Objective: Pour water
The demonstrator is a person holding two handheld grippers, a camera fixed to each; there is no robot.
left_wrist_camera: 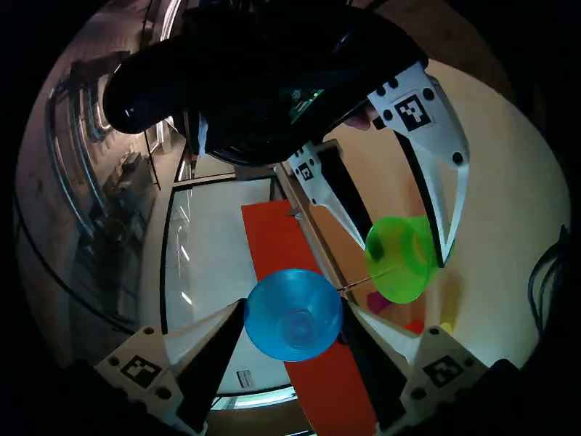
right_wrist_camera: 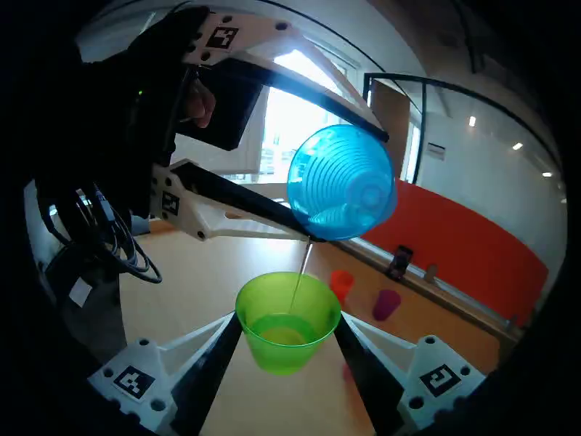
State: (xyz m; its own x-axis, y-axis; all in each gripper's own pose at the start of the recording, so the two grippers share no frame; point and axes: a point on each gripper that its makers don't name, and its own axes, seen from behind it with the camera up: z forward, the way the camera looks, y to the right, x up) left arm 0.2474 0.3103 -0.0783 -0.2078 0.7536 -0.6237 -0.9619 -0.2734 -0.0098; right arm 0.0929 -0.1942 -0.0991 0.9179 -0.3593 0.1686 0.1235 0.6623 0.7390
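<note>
My left gripper (left_wrist_camera: pixel 294 311) is shut on a blue cup (left_wrist_camera: pixel 290 327), tipped over on its side. A thin stream of water (right_wrist_camera: pixel 300 276) runs from its rim down into a green cup (right_wrist_camera: pixel 287 341). My right gripper (right_wrist_camera: pixel 288 322) is shut on this green cup, which stands upright with some water in the bottom. In the left gripper view the green cup (left_wrist_camera: pixel 399 265) sits between the right gripper's white fingers (left_wrist_camera: pixel 436 160). The right gripper view has the blue cup (right_wrist_camera: pixel 341 182) held above the green one by the left gripper (right_wrist_camera: pixel 345 185).
A wooden table (right_wrist_camera: pixel 189 283) lies below both cups. An orange cup (right_wrist_camera: pixel 340 282) and a purple cup (right_wrist_camera: pixel 386 304) stand on it farther back, near a red wall panel (right_wrist_camera: pixel 465 240). Black cables (right_wrist_camera: pixel 120 243) hang at the left. A person's dark sleeve (left_wrist_camera: pixel 240 80) is above.
</note>
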